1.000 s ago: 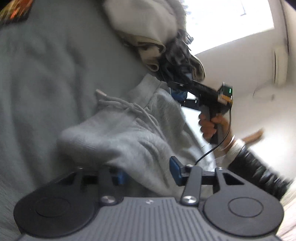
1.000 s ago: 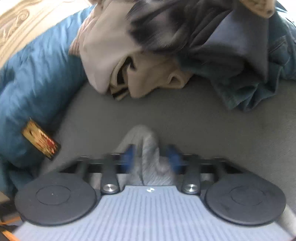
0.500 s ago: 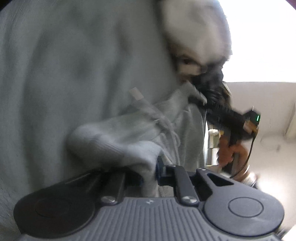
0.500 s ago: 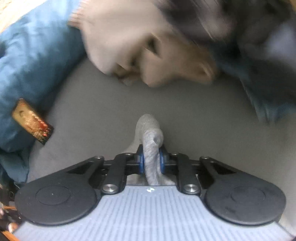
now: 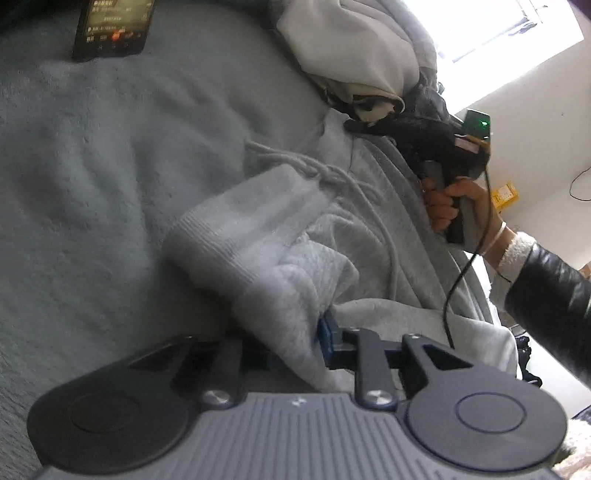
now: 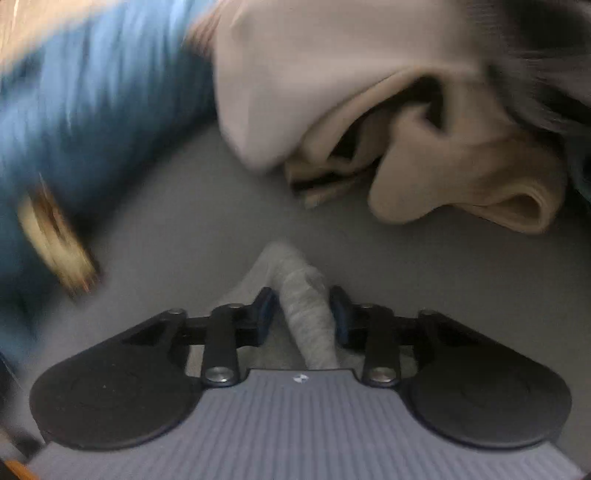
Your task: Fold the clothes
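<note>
On the grey blanket (image 5: 92, 155), the left claw (image 5: 295, 343) pinches the grey sweatpants (image 5: 258, 236); the right claw (image 6: 301, 314) stands parted around them.

Left tongs (image 5: 295, 345) clamp grey sweatpants (image 5: 266, 251) waistband on grey blanket (image 5: 92, 166); phone (image 5: 112, 27) beyond.

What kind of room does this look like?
Probably a bedroom: grey sweatpants lie on a soft grey blanket like a bed cover, with a heap of unfolded clothes, a phone, and a bright window.
</note>
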Demonstrator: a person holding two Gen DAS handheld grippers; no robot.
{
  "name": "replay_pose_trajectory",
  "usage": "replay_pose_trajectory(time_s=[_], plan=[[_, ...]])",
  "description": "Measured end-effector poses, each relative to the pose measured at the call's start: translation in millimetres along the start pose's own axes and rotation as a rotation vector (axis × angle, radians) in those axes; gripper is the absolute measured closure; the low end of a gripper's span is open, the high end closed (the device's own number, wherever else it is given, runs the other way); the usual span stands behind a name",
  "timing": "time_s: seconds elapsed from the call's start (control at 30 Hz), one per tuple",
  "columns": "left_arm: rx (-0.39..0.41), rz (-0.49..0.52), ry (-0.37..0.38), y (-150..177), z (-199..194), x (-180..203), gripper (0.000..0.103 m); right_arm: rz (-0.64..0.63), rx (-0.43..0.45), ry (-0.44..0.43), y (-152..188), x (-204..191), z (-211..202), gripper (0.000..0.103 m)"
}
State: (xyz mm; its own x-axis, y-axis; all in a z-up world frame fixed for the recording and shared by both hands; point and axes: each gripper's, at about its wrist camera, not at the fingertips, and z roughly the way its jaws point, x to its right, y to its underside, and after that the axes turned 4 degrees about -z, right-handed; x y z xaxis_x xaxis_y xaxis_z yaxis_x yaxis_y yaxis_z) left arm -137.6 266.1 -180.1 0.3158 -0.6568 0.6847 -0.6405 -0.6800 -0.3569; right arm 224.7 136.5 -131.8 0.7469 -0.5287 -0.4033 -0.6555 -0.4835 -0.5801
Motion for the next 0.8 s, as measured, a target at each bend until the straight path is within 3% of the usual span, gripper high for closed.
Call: replay_pose_trajectory(time_s=[0.17, 0.33, 0.53, 0.63, 0.8], plan=[[-0.030, 0.046, 0.007, -6, -6, 8, 0.057, 0.116, 0.076, 0.079, -7, 13, -62, 0.037], [-0.033, 0.072, -0.014, -7, -18, 7, 0.054, 0.286, 0.245, 0.085, 25, 39, -161, 0.028], [0.048, 0.117, -0.066, -15, -52, 15, 0.054, 0.528, 0.390, 0.095, 112, 71, -265, 0.025], [0.096, 0.144, -0.093, -19, -71, 20, 0.054, 0.626, 0.452, 0.144, 163, 92, -310, 0.024], [0.176, 0.189, -0.137, -27, -102, 29, 0.053, 0.796, 0.615, 0.297, 247, 108, -394, 0.024]])
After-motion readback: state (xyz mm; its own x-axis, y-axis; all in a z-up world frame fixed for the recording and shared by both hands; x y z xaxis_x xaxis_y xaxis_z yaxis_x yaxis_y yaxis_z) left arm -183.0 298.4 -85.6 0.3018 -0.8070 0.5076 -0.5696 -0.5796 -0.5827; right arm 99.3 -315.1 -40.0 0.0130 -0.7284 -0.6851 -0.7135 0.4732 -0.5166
